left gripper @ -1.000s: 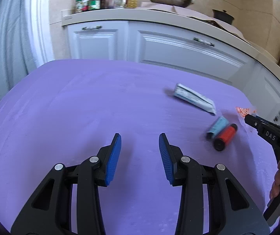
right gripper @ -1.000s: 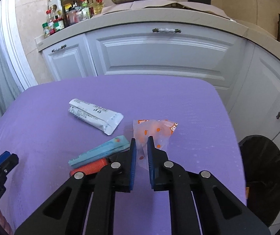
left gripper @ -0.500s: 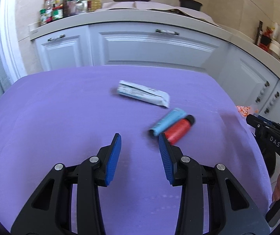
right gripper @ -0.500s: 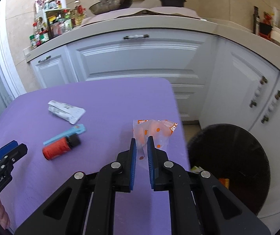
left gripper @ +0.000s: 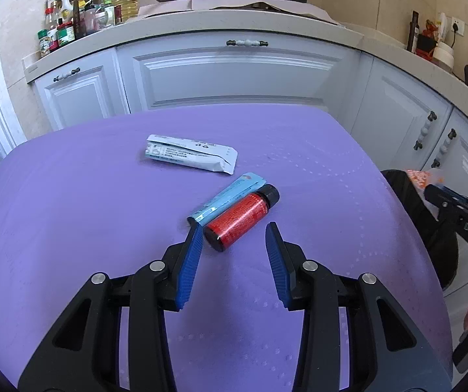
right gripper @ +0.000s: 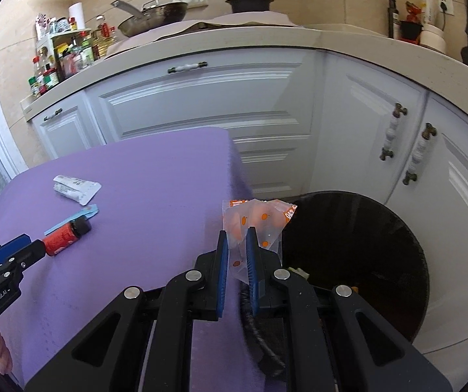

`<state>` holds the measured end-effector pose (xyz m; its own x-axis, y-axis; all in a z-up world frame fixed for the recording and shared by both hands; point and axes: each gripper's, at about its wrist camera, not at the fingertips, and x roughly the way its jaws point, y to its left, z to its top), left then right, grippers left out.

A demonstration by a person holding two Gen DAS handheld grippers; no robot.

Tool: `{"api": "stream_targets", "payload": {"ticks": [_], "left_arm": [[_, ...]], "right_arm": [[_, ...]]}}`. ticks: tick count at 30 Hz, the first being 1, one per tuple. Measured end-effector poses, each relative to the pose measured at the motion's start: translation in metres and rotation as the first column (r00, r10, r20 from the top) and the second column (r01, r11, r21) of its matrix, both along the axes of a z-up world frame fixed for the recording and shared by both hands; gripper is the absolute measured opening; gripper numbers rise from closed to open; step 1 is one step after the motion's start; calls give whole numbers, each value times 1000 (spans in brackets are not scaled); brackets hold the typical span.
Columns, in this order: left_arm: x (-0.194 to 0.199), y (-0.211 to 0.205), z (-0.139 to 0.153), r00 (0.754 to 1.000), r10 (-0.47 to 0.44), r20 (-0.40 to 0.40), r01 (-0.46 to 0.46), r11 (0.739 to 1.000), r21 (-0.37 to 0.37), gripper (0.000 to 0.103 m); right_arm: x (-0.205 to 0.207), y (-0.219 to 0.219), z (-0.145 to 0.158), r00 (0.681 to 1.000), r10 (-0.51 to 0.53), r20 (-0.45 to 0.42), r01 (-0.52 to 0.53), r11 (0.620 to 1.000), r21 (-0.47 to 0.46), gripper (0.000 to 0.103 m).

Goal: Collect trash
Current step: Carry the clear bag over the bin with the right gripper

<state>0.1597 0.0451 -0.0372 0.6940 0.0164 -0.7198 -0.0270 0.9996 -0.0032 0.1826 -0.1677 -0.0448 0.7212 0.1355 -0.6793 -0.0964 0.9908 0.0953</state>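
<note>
The right gripper (right gripper: 236,254) is clamped on a clear plastic wrapper with orange dots (right gripper: 257,220), its blue pads pinching the lower edge so the rest stands up crumpled above the fingertips. The wrapper hangs past the edge of the purple table (right gripper: 142,176), at the rim of the black trash bin (right gripper: 358,245) on the floor. It looks feather-light and limp — likely to cling or flutter rather than drop straight, so release belongs well over the bin's mouth.

The left gripper (left gripper: 234,241) hovers with jaws partly open and nothing between them, just short of a small red bottle with a black cap (left gripper: 242,217). This looks rigid, round and smooth — liable to roll, so a grip across the middle of the body suits it. Touching its side lies a thin light-blue sachet (left gripper: 227,197), flat and flexible, harder to lift off the cloth. Further back lies a white tube (left gripper: 190,153), soft and squeezable, best taken across its width.
</note>
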Motion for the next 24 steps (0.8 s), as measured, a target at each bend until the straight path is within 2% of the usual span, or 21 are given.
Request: {"api": "stream_targets", "payload": {"ticks": [6, 10, 15, 20, 24], "left_arm": [[9, -7, -7, 1000, -9, -29, 9, 1000, -2, 39], [6, -17, -8, 998, -45, -45, 44, 999, -28, 38], [3, -22, -4, 998, -54, -18, 53, 998, -39, 38], [10, -20, -2, 998, -62, -29, 58, 991, -121, 38], [9, -21, 2, 999, -38, 1, 38, 997, -66, 38]], "right_arm": [[-3, -16, -3, 1000, -20, 1, 20, 1000, 21, 12], [-4, -25, -5, 1000, -29, -3, 29, 999, 32, 12], [-5, -31, -7, 999, -37, -4, 37, 998, 42, 12], [-5, -34, -7, 999, -42, -3, 42, 998, 52, 12], [-5, -35, -7, 999, -42, -3, 42, 997, 57, 12]]}}
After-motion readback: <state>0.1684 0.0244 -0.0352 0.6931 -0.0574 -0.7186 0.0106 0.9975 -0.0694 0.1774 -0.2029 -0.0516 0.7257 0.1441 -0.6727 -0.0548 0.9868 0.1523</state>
